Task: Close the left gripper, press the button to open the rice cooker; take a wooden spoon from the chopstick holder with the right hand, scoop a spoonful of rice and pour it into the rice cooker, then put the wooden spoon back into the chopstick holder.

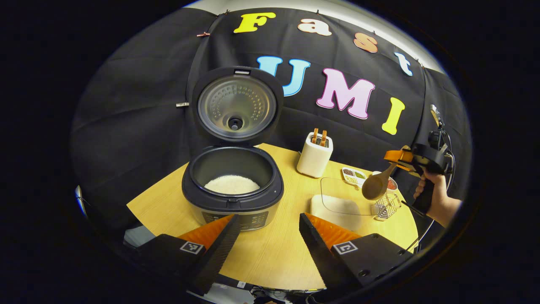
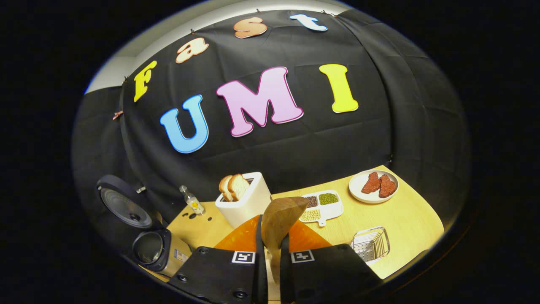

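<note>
While my left gripper hangs low over the near edge of the surface with its fingers spread wide and nothing between them, I see the cooker just ahead, lid standing upright and rice lying white in the pot. Off to the right, a hand holds my right gripper raised above the surface, level and pointing inward, its orange fingers pinching the handle of the spoon. That spoon slants down, bowl lowest, hanging above the wire holder and beside the clear tub of rice. From the right gripper view, the fingers press together on the spoon, whose bowl rises edge-on in front of the toaster. Below right sits the holder, apart from the spoon. I see a divided dish and a plate farther back.
</note>
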